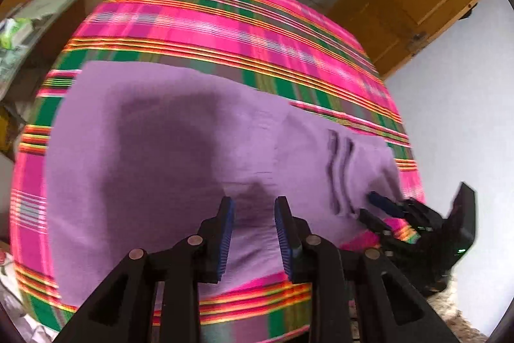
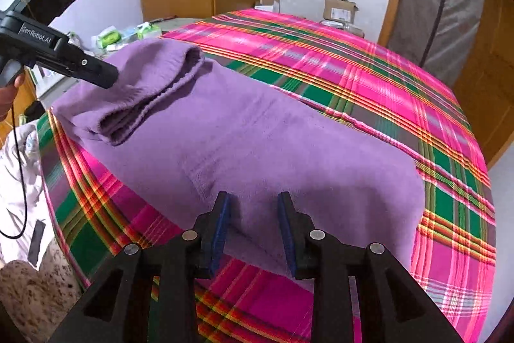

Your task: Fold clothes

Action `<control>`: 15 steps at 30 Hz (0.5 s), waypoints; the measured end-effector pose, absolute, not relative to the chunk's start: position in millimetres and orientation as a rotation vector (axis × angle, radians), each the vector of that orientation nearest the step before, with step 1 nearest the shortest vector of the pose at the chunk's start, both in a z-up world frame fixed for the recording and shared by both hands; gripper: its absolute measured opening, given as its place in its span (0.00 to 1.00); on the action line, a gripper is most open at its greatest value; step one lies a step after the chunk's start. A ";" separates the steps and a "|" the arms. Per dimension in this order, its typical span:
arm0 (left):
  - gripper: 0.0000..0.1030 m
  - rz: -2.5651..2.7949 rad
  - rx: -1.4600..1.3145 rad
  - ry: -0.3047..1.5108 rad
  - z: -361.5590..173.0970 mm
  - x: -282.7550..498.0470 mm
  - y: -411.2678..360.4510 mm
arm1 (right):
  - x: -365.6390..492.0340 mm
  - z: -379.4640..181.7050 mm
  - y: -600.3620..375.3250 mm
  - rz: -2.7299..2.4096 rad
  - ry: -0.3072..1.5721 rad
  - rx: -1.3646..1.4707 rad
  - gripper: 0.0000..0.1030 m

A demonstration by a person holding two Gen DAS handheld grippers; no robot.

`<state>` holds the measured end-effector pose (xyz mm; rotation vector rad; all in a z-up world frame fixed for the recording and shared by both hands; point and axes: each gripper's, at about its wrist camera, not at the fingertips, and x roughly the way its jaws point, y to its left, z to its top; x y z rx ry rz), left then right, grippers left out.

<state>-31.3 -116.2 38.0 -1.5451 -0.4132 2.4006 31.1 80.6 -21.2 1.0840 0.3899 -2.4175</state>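
Purple fleece garment lies spread on the plaid-covered bed, one end bunched in folds. Soft, light, floppy; best taken at near hem corners. Left tool and right tool are part-open, nothing gripped.

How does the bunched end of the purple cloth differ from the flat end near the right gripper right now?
The bunched end is doubled over into stacked layers with visible edges; the flat end lies spread in a single smooth sheet. The bunched end sits raised beside the left gripper; the flat end lies low on the plaid bedspread, in front of the right gripper. Both are the same purple cloth, and neither gripper's pads press on it.
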 end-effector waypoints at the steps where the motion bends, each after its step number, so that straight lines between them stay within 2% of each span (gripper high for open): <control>1: 0.26 2.417 -1.544 -0.396 37.6 -30.1 -117.4 | 29.8 -19.2 79.0 -2.423 0.393 1.094 0.30; 9: 0.26 2.568 -1.550 -0.233 33.4 -21.0 -127.6 | 25.6 -14.6 56.0 -2.433 0.362 1.077 0.31; 15: 0.26 2.609 -1.513 -0.250 38.3 -7.2 -149.1 | 24.0 -16.3 49.4 -2.467 0.346 1.136 0.31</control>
